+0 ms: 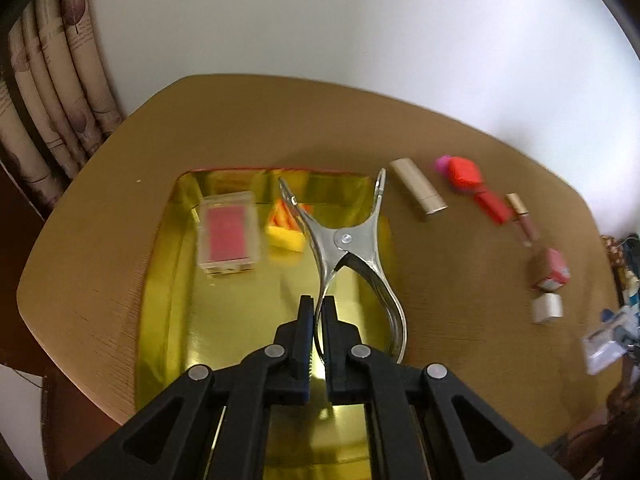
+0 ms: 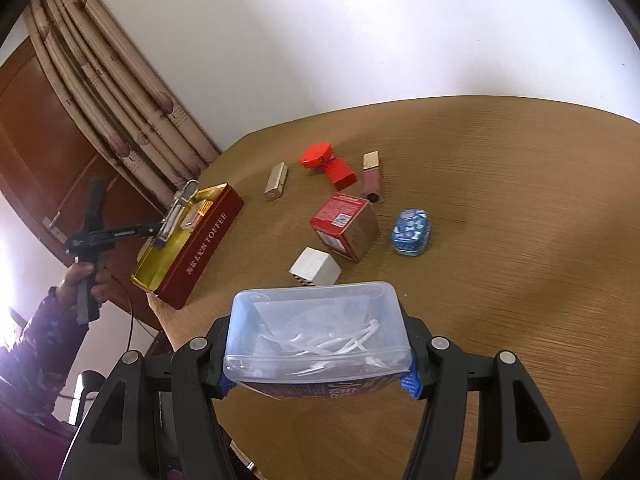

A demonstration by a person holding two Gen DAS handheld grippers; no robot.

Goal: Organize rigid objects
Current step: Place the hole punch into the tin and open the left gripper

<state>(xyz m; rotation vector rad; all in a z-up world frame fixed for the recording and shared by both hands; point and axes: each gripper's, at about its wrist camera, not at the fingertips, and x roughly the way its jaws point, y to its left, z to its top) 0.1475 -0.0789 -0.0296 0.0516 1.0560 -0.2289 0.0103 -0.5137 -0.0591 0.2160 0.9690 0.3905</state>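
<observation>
My left gripper point(image 1: 318, 312) is shut on one handle of a silver metal clamp point(image 1: 348, 236) and holds it over the open gold-lined toffee tin point(image 1: 172, 280). The tin holds a clear case with a pink insert point(image 1: 228, 236) and a yellow-orange piece point(image 1: 286, 228). In the right wrist view the red tin point(image 2: 200, 240) stands at the table's left edge with the clamp point(image 2: 176, 212) above it. My right gripper point(image 2: 316, 376) is shut on a clear plastic box of floss picks point(image 2: 316, 332), held above the near table edge.
On the wooden table point(image 2: 500, 208) lie a gold lipstick tube point(image 2: 276, 182), a red round compact with a red block point(image 2: 330, 164), a pink lip gloss point(image 2: 372, 178), a red-and-brown carton point(image 2: 346, 226), a white cube point(image 2: 316, 268) and a blue patterned tin point(image 2: 412, 232). Curtains point(image 2: 132, 100) hang behind.
</observation>
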